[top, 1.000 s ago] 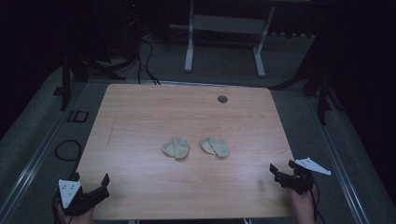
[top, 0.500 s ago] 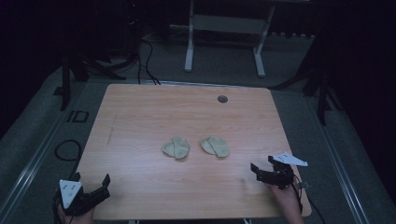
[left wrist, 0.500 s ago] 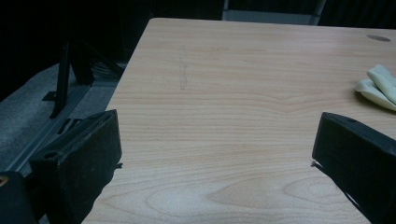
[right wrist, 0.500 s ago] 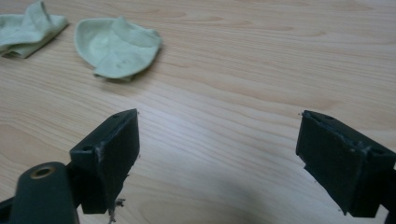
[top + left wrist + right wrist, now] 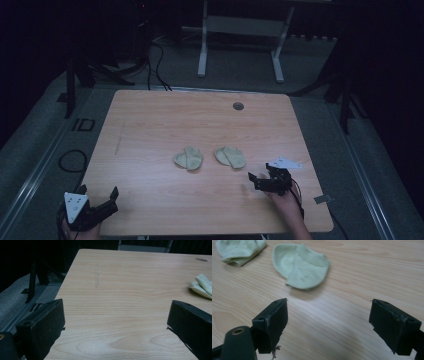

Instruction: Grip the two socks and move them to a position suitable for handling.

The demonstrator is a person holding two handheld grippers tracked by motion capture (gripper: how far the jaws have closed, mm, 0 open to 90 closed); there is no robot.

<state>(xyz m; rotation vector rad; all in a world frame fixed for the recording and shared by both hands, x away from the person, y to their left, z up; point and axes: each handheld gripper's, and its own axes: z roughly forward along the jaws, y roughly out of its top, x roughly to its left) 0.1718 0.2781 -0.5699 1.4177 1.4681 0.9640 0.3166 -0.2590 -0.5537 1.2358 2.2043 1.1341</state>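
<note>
Woodgrain table [image 5: 150, 150] in a dark room; both tools gape, right tool [image 5: 260, 181] near cloths [image 5: 230, 156].

Two pale green cloths, one [image 5: 188, 158] left and one [image 5: 230, 156] right, on one wooden table [image 5: 150, 130]; two grippers, left [image 5: 97, 206] and right [image 5: 260, 179].

Legible text: none. Table [image 5: 150, 150], cloths [image 5: 188, 158] and grippers carry no readable label, brand, number or sign.
</note>
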